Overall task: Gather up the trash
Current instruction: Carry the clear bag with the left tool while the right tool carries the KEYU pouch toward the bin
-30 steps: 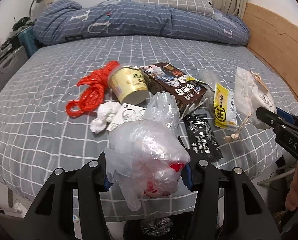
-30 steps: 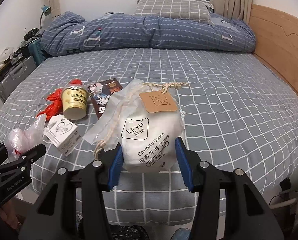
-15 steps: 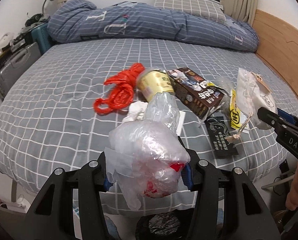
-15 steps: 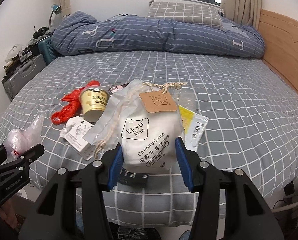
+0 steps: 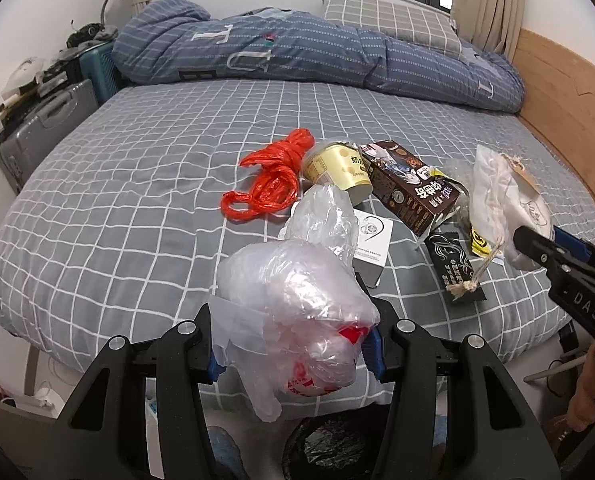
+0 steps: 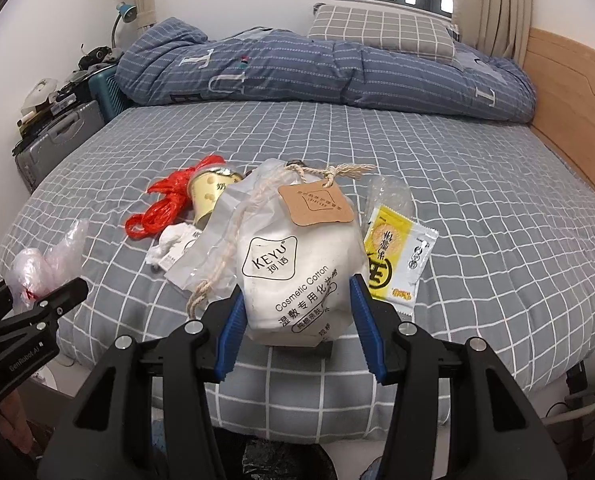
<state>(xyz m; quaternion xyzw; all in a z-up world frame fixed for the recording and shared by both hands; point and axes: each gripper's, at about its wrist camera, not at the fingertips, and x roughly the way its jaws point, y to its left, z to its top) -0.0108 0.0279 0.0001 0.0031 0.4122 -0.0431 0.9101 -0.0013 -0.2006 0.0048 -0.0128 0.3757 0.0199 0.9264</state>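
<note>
My left gripper point(image 5: 293, 356) is shut on a crumpled clear plastic bag point(image 5: 293, 312), held over the near edge of the bed. My right gripper point(image 6: 297, 292) is shut on a white cosmetic-cotton pouch point(image 6: 297, 276) with a rope drawstring and a brown tag. On the grey checked bed point(image 5: 137, 208) lie a red plastic cord point(image 5: 271, 184), a yellow cup point(image 5: 337, 170), a brown carton point(image 5: 413, 188), a small white box point(image 5: 371, 240), a black sachet point(image 5: 453, 268), a yellow packet point(image 6: 393, 256) and a crumpled tissue point(image 6: 169, 242). A black bin bag point(image 5: 329, 444) shows below the left gripper.
A folded blue duvet point(image 5: 317, 52) and a checked pillow point(image 5: 385, 20) lie at the far end of the bed. A wooden bed frame point(image 5: 569, 92) runs along the right. A grey suitcase point(image 5: 45, 124) with clutter stands at the left. A hand point(image 5: 593, 392) holds the right gripper.
Both grippers have slid to the left along the bed's near edge, so the trash on the bed now sits further right in each view. Both grips are unchanged.
</note>
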